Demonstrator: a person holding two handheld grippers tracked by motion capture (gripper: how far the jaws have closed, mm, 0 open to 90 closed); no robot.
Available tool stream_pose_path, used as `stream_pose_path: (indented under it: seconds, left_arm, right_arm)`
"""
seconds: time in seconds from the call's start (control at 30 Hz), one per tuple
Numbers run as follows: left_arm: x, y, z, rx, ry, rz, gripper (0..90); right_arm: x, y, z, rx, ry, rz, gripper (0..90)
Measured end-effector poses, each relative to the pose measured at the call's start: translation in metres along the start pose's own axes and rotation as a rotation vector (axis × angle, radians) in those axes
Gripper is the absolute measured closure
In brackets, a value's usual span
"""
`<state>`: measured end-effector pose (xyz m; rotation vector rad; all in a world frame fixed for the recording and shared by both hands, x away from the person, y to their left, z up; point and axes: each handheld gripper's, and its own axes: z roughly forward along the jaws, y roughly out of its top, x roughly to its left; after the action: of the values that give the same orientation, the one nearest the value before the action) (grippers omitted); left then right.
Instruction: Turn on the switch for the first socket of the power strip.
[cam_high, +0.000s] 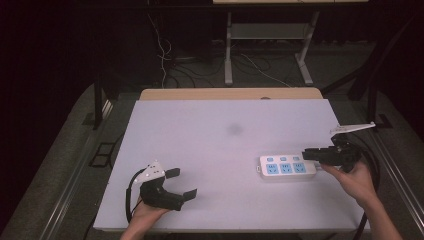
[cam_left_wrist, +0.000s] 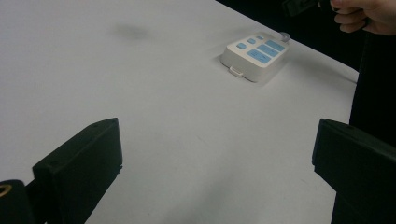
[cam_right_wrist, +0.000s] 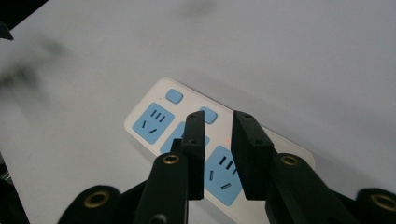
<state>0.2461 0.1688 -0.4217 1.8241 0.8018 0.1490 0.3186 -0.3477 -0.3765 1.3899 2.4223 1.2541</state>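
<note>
Resting at about 4 o'clock on the white table (cam_high: 220, 150), a white power strip (cam_high: 287, 167) with 3 blue sockets and 3 blue switches is seen lying flat, its long side running across the table and its right end near the table's right edge. The right gripper (cam_high: 312, 153) is held just above that right end, its jaws parted by a narrow gap with nothing between them; in the right gripper view the power strip (cam_right_wrist: 187, 135) is seen below and beyond the jaws, not clamped. The left gripper (cam_high: 181, 184) is kept at about 7 o'clock, well apart from the strip, its jaws spread wide and empty, and in the left gripper view the strip (cam_left_wrist: 256, 55) is seen far off at 1 o'clock.

As a judgement, the strip appears to be set in place already and released, so that the placing seems done; what is left, if anything, is possibly the pressing of a switch or a small adjustment, though this cannot be told with certainty. No plug is seen in any of the 3 sockets.

A faint grey smudge (cam_high: 234, 130) is noted near the table's centre. Beyond the table, at 12 o'clock, a dark room is seen, with the legs of a metal frame (cam_high: 228, 50) and loose cables (cam_high: 165, 55) on a grey floor.
</note>
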Motion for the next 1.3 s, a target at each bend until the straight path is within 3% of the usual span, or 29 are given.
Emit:
stream_pose_path:
  seconds: [0.07,0.1,0.13,0.27,0.3,0.43,0.47,0.5,0.9,1.3]
  left_arm:
    - [0.000,0.000,0.000,0.000,-0.001,-0.001,0.2]
    - [0.000,0.000,0.000,0.000,-0.001,-0.001,0.2]
    - [0.000,0.000,0.000,-0.001,-0.001,-0.001,0.2]
    - [0.001,0.000,0.000,-0.006,0.001,-0.006,0.2]
    - [0.001,0.000,-0.001,-0.008,0.001,-0.007,0.2]
    - [0.001,0.000,-0.001,-0.008,0.001,-0.008,0.2]
    - [0.001,0.000,-0.001,-0.008,0.001,-0.008,0.2]
    - [0.001,0.000,-0.001,-0.008,0.001,-0.008,0.2]
    - [0.001,0.000,-0.001,-0.008,0.001,-0.006,0.2]
    - [0.001,0.000,-0.001,-0.005,0.000,-0.006,0.2]
  right_arm:
    - [0.002,-0.001,-0.002,-0.010,-0.006,-0.002,68.4]
    - [0.007,-0.002,-0.006,-0.035,-0.013,0.003,61.1]
    - [0.007,-0.002,-0.006,-0.035,-0.013,0.003,61.1]
    - [0.016,-0.005,-0.011,-0.063,-0.029,0.012,37.9]
    - [0.020,-0.008,-0.011,-0.075,-0.041,0.024,27.4]
    - [0.026,-0.013,-0.012,-0.100,-0.050,0.036,11.8]
    - [0.028,-0.015,-0.012,-0.105,-0.039,0.039,10.1]
    - [0.031,-0.019,-0.011,-0.115,-0.023,0.046,2.5]
    - [0.051,-0.041,-0.002,-0.128,0.046,0.033,0.2]
    - [0.063,-0.055,0.010,-0.124,0.079,-0.006,0.2]
